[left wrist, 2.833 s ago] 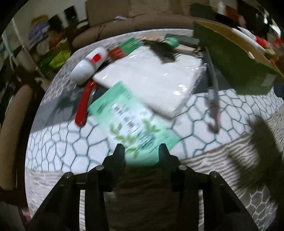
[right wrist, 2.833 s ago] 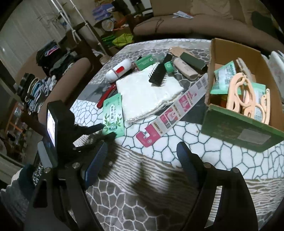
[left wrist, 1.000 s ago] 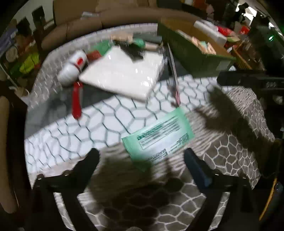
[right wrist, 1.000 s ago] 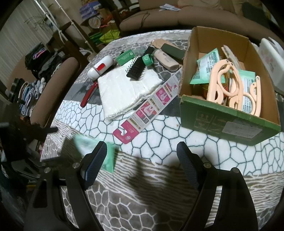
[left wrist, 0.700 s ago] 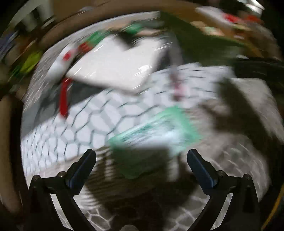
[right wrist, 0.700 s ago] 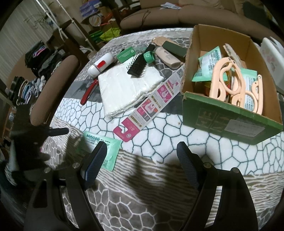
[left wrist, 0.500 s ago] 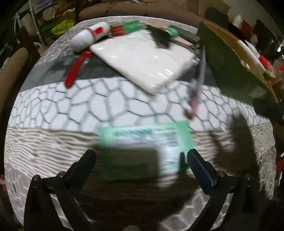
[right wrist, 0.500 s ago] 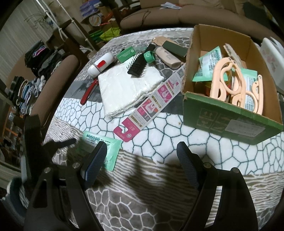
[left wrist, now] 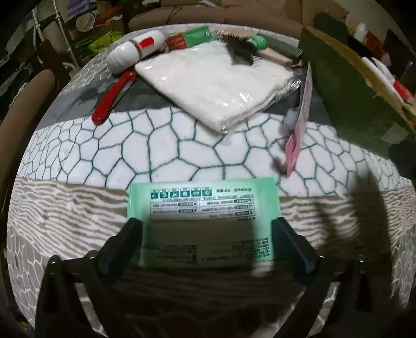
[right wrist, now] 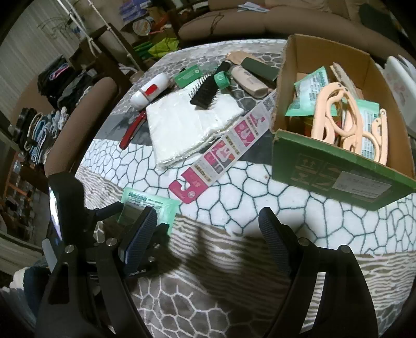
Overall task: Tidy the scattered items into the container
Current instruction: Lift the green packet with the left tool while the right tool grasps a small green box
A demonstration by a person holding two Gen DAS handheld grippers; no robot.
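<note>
Several items were already packed in the green-sided cardboard box [right wrist: 338,166]. The flat green wipes packet [left wrist: 202,208] was straddled, ungripped, by closing left tongs [left wrist: 206,234]; right tongs [right wrist: 208,228] stood wide, empty.

Cluttered home: sofa [right wrist: 260,20], clothes rack [right wrist: 52,85]

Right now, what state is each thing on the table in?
Left hand-held gripper: jaws just closing around the green wipes packet, which lies flat.
Right hand-held gripper: open, empty.
Cardboard box: open-topped, partly filled.
White cloth pack: flat, black brush on it.
</note>
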